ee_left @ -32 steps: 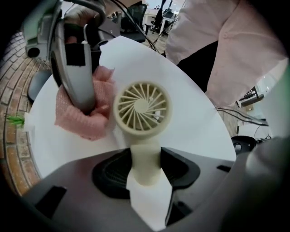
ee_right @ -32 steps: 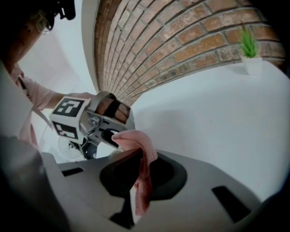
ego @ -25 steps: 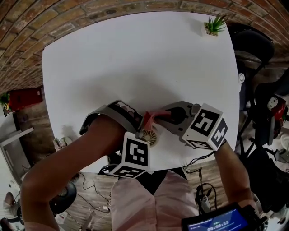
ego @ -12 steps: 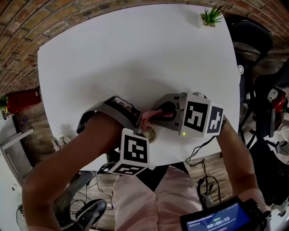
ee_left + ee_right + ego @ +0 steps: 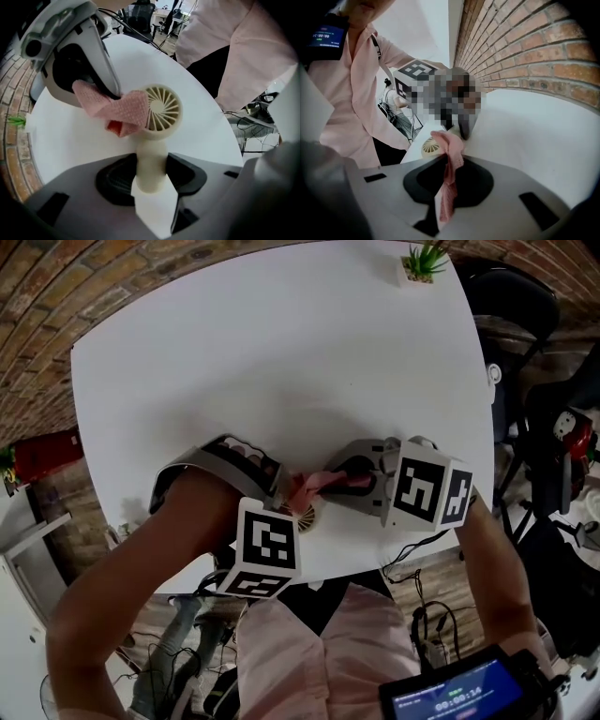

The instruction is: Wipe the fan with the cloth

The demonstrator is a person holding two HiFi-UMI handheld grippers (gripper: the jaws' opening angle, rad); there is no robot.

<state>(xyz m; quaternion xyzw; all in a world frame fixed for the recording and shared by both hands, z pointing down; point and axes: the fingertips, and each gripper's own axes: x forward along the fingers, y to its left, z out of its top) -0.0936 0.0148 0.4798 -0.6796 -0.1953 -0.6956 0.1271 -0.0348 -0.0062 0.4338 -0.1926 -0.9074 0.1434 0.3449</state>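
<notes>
Wiping is under way; the left gripper (image 5: pixel 150 180), jaws half apart, is clamping the fan (image 5: pixel 162 108) by its handle near the table's (image 5: pixel 281 362) near edge; the right gripper (image 5: pixel 444 206), closed tight on the cloth (image 5: pixel 123 110), is pressing it against the grille's side; the next pass probably needs to sweep across the bare slats.

My right tongs (image 5: pixel 330 484) have rolled at the wrist, so they sit squarer than a second ago. The pink cloth (image 5: pixel 117 110) they pinch has been drawn further over the small fan (image 5: pixel 164 110), covering more of its grille.
</notes>
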